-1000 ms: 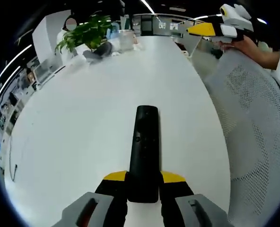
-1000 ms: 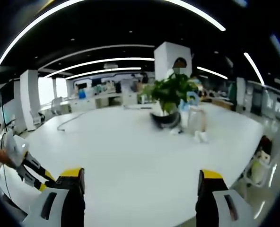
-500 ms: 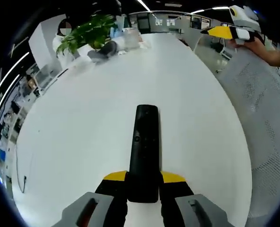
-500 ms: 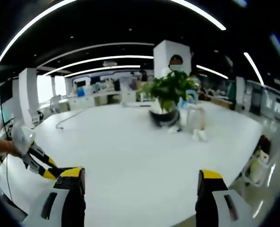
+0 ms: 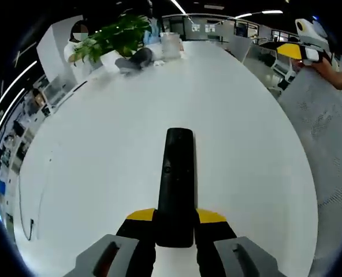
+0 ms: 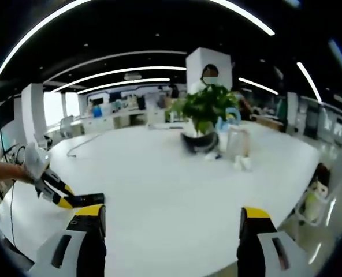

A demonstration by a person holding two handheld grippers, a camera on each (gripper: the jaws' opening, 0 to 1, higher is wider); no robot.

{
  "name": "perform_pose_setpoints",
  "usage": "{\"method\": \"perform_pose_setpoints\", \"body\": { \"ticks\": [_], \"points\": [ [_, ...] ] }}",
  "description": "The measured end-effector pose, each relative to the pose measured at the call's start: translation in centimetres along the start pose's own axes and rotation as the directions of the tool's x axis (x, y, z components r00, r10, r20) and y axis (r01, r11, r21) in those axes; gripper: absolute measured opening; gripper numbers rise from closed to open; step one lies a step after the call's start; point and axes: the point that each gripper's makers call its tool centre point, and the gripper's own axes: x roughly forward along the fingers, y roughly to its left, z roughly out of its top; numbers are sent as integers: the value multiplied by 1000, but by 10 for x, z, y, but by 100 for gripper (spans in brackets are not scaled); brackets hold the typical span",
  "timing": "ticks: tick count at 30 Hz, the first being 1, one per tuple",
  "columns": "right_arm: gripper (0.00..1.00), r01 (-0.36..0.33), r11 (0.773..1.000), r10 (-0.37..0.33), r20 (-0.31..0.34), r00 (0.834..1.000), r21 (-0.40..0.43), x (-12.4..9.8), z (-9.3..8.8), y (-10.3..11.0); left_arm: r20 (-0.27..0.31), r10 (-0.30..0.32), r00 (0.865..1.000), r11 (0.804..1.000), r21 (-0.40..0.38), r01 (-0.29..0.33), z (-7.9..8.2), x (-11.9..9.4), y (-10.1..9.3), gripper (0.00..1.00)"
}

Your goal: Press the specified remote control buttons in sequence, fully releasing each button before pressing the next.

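Observation:
A long black remote control [image 5: 175, 184] lies lengthwise between the jaws of my left gripper [image 5: 175, 222], which is shut on its near end above the white table [image 5: 113, 133]. The remote's far tip [image 6: 90, 199] also pokes out from that gripper [image 6: 55, 193] at the lower left of the right gripper view, held by a hand. My right gripper [image 6: 171, 222] is open, its yellow-tipped jaws wide apart with nothing between them. From the upper right of the left gripper view that same gripper [image 5: 301, 46] comes in, off the table's edge.
A green potted plant [image 6: 208, 115] with a dark pot and a clear container [image 6: 238, 147] stand at the table's far end. A cable [image 5: 35, 190] lies near the table's left edge. A white mesh chair [image 5: 333, 127] stands along the right side.
The left gripper has carried the remote further over the table and now shows nearer in the right gripper view. Neither gripper's jaws have changed.

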Motion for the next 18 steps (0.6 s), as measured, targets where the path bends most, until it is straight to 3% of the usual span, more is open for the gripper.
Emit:
{"method": "perform_pose_setpoints", "body": {
  "ticks": [18],
  "points": [
    [95, 4, 1000, -4, -38, 999, -18, 3, -7, 1, -18, 29, 999, 998, 49, -28, 11, 6, 57, 24]
  ]
}}
